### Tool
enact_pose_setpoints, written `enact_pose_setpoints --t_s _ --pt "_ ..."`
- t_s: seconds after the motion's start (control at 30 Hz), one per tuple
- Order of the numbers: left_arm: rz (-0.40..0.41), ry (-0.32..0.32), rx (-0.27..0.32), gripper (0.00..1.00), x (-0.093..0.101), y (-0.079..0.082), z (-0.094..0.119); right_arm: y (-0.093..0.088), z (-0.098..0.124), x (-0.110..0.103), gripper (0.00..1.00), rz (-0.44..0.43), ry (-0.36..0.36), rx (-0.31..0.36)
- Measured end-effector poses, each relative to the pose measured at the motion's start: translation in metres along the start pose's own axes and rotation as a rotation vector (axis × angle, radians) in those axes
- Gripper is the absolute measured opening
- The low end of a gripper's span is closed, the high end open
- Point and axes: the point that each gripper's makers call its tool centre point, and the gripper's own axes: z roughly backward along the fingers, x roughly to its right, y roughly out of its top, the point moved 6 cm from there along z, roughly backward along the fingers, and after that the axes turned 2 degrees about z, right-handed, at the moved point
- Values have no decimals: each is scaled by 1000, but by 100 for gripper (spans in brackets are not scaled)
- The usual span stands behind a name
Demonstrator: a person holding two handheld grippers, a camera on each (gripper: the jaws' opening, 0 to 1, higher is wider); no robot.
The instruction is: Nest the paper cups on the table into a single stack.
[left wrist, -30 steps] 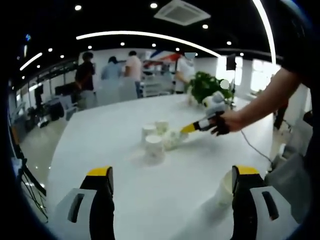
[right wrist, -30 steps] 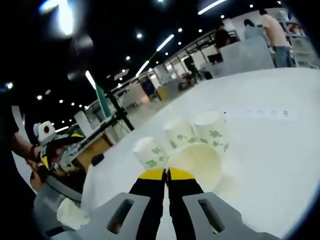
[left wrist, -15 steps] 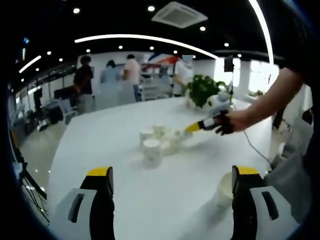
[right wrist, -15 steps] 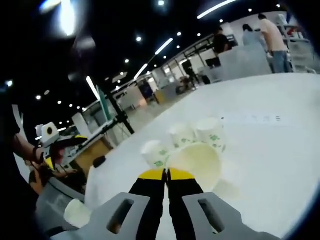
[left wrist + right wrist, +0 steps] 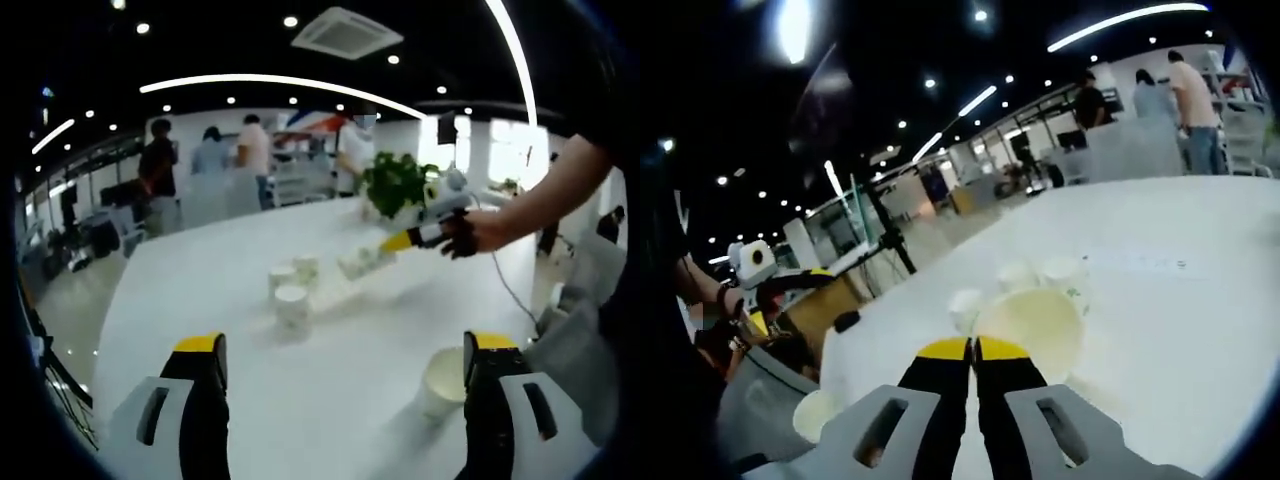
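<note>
White and glossy, the large table [image 5: 330,390] sits in an open office with ceiling spotlights and several people standing at the far side. In the left gripper view the left gripper [image 5: 340,385] hovers low over the near part of the table with its yellow-tipped jaws spread wide, nothing between them. Just inside its right jaw a lone paper cup [image 5: 443,380] stands upright with its mouth up; whether anything is in it I cannot tell. Farther across the table a small group of cups [image 5: 291,290] stands together, apparently upside down with flat bases on top. Beyond them the right gripper [image 5: 392,243], held in a gloved hand [image 5: 468,232], carries a held cup [image 5: 357,265] raised off the surface. In the right gripper view its jaws are pressed together on that cup's rim, and the cup [image 5: 1030,330] lies on its side, long axis running away from the camera, its empty mouth facing the lens. Behind it stand the grouped cups [image 5: 1045,275]. Broad bare tabletop lies all round the group, and a potted plant [image 5: 395,185] stands near the far edge.
</note>
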Motion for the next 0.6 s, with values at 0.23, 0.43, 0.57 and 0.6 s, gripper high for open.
enact_pose_setpoints --t_s 0.23,0.43,0.57,0.6 --pt "0 -23 11 99 5 2 -4 11 17 -16 0 51 14 16" --pt "2 -30 14 99 5 0 -8 21 30 -27 0 68 22 37" --pt "4 -29 20 99 5 1 -8 26 39 -36 0 80 28 52" --pt "7 -30 22 99 5 2 -8 27 41 -38 0 86 31 52"
